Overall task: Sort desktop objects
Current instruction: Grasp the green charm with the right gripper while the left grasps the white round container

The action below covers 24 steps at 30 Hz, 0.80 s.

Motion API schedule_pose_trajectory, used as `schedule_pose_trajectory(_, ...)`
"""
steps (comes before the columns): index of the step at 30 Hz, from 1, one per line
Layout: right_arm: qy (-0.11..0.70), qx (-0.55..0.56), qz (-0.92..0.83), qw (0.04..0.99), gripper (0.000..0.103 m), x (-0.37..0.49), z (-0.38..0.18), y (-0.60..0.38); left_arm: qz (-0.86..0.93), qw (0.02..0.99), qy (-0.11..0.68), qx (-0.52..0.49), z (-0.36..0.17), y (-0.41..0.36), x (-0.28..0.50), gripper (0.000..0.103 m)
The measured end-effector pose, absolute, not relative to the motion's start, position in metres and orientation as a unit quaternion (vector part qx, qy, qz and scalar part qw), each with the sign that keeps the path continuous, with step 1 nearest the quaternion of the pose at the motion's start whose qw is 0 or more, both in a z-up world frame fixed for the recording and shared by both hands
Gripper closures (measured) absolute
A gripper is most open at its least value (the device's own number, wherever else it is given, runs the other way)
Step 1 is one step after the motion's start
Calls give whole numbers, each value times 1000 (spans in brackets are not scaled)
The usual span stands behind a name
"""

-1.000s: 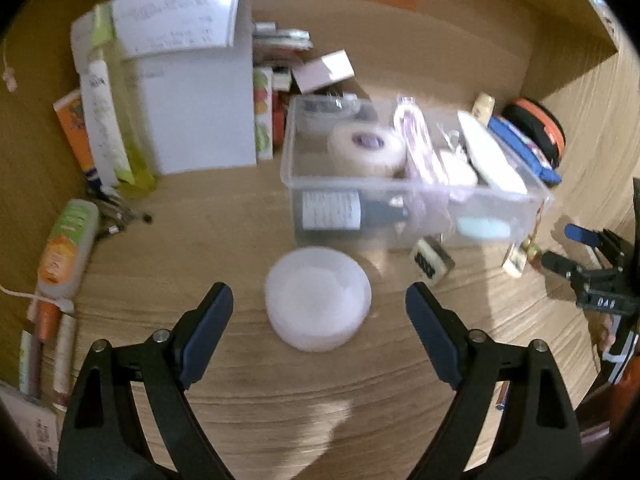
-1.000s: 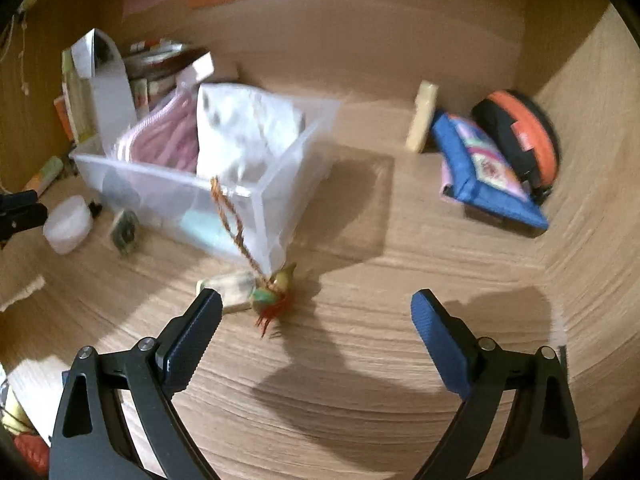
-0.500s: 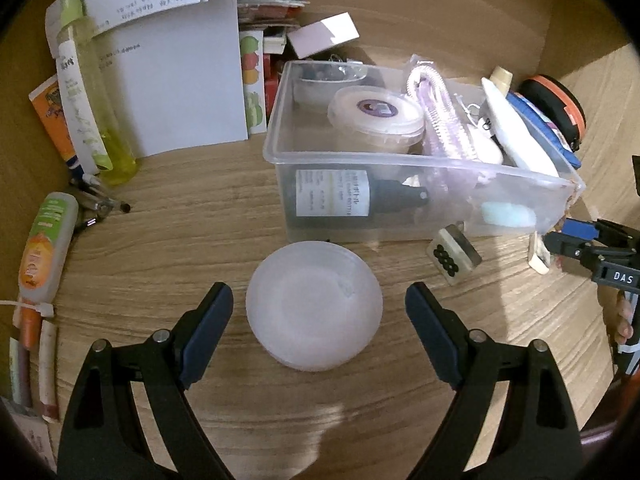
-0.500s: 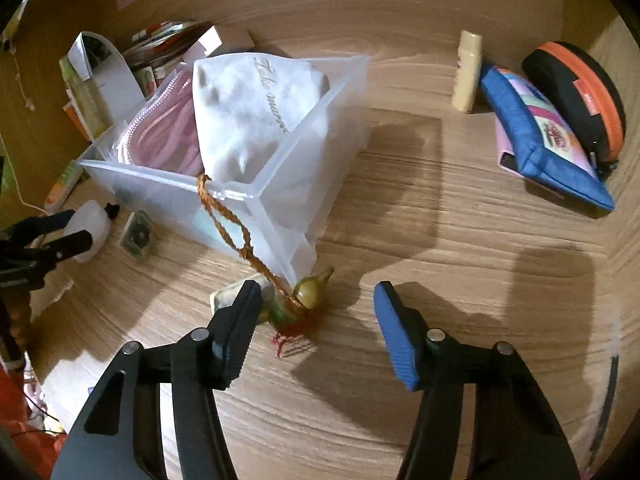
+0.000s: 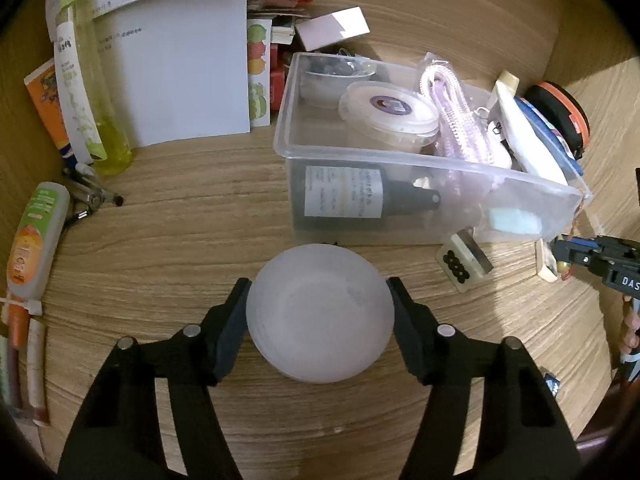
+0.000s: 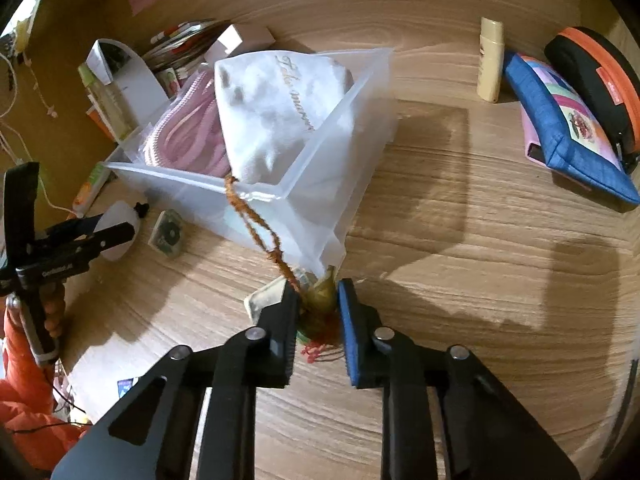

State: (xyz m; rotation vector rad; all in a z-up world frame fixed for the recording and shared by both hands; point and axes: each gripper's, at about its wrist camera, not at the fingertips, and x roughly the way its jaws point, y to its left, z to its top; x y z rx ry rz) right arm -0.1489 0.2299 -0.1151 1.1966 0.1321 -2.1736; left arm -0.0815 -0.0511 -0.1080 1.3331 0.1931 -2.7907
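Observation:
A round frosted white container (image 5: 320, 320) sits on the wooden desk in front of a clear plastic bin (image 5: 400, 160). My left gripper (image 5: 319, 286) straddles it. Its jaws are closing, and both pads touch the container's sides. In the right wrist view a white pouch (image 6: 272, 108) lies in the bin (image 6: 340, 120), and its orange cord (image 6: 256, 220) hangs over the rim. My right gripper (image 6: 318, 292) is shut on the green-gold tassel charm (image 6: 320, 304) at the cord's end, on the desk beside the bin's corner.
A small tile with black dots (image 5: 464, 266) lies by the bin. Papers (image 5: 180, 80), a yellow-green bottle (image 5: 84, 92) and an orange-labelled tube (image 5: 34, 240) crowd the left. A blue pouch (image 6: 568, 132), an orange-rimmed case (image 6: 596, 80) and a cream tube (image 6: 490, 60) stand on the right.
My left gripper came down around the white container and its jaws narrowed onto it. My right gripper moved up to the tassel charm and shut on it.

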Motion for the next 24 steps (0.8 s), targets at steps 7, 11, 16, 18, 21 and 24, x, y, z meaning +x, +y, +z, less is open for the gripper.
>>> schedule_pose_trajectory(7, 51, 434, -842, 316, 88, -137, -104, 235, -908, 27, 57, 415, -105, -49, -73, 38)
schedule_pose_trajectory(11, 44, 418, -851, 315, 88, -132, -94, 242, -912, 26, 67, 403, -98, -54, -68, 38)
schedule_pose_trajectory(16, 40, 404, -851, 334, 88, -123, -83, 241, -918, 25, 79, 388, -90, -57, -58, 38)
schedule_pose_trajectory(18, 43, 398, -850, 343, 88, -117, -79, 235, -920, 25, 85, 381, -86, -59, -56, 38)
schedule_pose_trajectory(21, 47, 388, -847, 360, 88, -110, -73, 227, -923, 25, 90, 373, -82, -60, -52, 38)
schedule_pose_trajectory(24, 50, 374, -848, 373, 88, -105, -65, 218, -927, 24, 94, 363, -75, -62, -48, 38)
